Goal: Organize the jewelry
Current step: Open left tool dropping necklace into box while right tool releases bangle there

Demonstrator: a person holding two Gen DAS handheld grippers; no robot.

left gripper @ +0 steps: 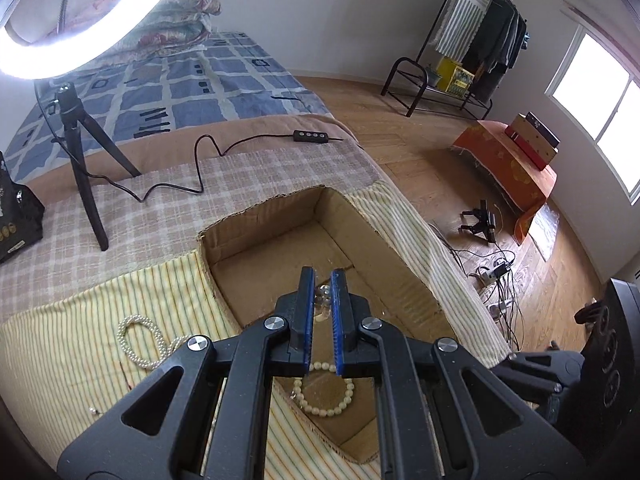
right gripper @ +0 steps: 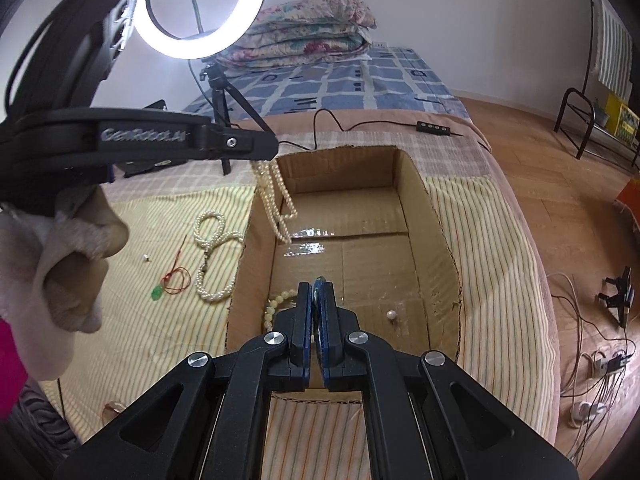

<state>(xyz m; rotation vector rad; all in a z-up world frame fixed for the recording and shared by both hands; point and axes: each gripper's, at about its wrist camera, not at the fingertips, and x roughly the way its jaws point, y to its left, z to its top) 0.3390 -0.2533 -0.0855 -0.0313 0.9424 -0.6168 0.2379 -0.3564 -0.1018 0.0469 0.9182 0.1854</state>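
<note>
A bed covered with a striped yellow cloth (right gripper: 152, 320) is seen in both views, and an open cardboard box (right gripper: 436, 240) is set into it as the collecting tray. A lit ring light (right gripper: 206, 8) on a small tripod (left gripper: 80, 152) stands behind the box, well apart from the work. The left gripper (left gripper: 323, 284) is held over the box with its jaws clamped on a pearl necklace (right gripper: 276, 200), which hangs in long loops down toward the box floor in the right wrist view. The right gripper (right gripper: 319, 294) is held low over the box with its jaws pressed together on a thin dark blue-green item (right gripper: 319, 286), the nature of which cannot be told. A cream bead bracelet (left gripper: 324, 394) already lies on the box floor, and a single loose pearl (right gripper: 391, 314) rests near the right wall. A second pearl strand (right gripper: 212, 256) and a red cord with a green pendant (right gripper: 174, 280) remain on the cloth, just beside the box. Several faults are judged possible. If the hanging necklace is released above the rim, part of it may drape over the cardboard edge. If it is lowered onto the bracelet, tangling is likely. The loose pearl may be rolled or lost if it is struck by either gripper.
</note>
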